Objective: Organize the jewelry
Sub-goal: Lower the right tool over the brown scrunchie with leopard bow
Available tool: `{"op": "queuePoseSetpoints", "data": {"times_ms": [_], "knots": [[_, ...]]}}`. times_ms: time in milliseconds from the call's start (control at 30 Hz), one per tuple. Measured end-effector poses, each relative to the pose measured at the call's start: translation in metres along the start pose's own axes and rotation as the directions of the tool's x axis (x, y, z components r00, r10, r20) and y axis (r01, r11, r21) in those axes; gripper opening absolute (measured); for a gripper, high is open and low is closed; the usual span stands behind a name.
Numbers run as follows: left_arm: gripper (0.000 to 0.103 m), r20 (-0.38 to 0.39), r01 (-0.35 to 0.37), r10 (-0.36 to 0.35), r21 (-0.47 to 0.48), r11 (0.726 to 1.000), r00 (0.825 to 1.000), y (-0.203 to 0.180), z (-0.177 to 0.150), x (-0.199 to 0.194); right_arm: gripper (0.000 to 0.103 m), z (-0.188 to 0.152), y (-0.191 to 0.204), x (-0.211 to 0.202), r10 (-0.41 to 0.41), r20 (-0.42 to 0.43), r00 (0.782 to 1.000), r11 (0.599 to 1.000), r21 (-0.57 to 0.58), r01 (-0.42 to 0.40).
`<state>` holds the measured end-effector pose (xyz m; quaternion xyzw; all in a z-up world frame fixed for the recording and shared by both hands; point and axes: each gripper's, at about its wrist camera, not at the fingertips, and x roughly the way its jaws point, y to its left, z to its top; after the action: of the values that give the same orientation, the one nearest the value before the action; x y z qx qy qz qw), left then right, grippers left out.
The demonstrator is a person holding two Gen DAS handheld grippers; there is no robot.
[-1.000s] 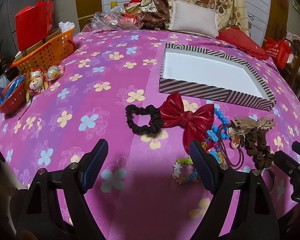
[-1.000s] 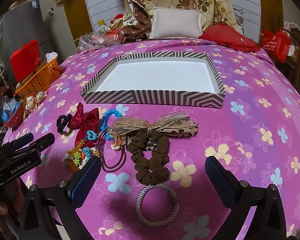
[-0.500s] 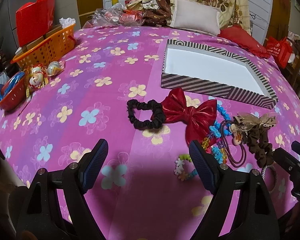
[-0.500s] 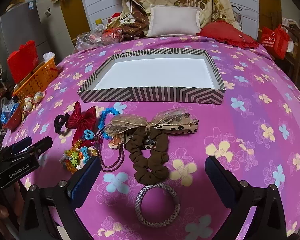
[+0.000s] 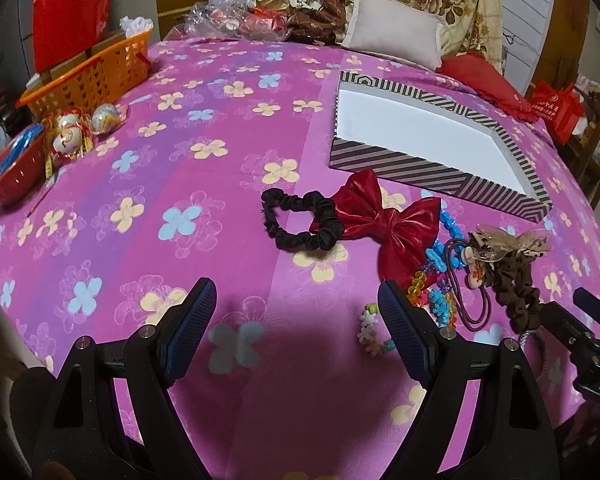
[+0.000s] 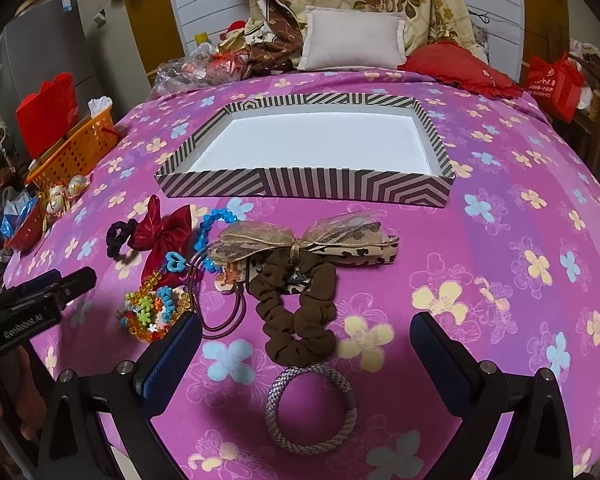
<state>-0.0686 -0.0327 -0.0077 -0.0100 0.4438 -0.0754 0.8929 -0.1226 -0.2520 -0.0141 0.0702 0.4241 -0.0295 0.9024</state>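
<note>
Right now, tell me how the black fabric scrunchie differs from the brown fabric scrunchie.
The black fabric scrunchie is thin and attached to a shiny red bow; the brown fabric scrunchie is thicker and partly tucked under a sheer leopard-print bow. The black one lies at the left end of the pile, the brown one nearer the middle. Both are ruched loops lying flat on the pink floral bedspread.

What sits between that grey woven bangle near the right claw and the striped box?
In the right wrist view: a brown scrunchie, then a sheer leopard-print bow, between the bangle and box.

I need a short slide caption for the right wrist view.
Open right gripper above a grey bracelet and brown scrunchie, empty striped box behind.
</note>
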Motion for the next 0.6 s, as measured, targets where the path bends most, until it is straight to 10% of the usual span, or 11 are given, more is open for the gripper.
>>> {"op": "queuePoseSetpoints", "data": {"times_ms": [600], "knots": [[0.083,-0.066,0.069,-0.074,-0.088,0.994,0.995,0.031,0.021,0.019,0.103,0.0,-0.009,0.003,0.007,0.0,1.0,1.0,-0.028,-0.007]]}}
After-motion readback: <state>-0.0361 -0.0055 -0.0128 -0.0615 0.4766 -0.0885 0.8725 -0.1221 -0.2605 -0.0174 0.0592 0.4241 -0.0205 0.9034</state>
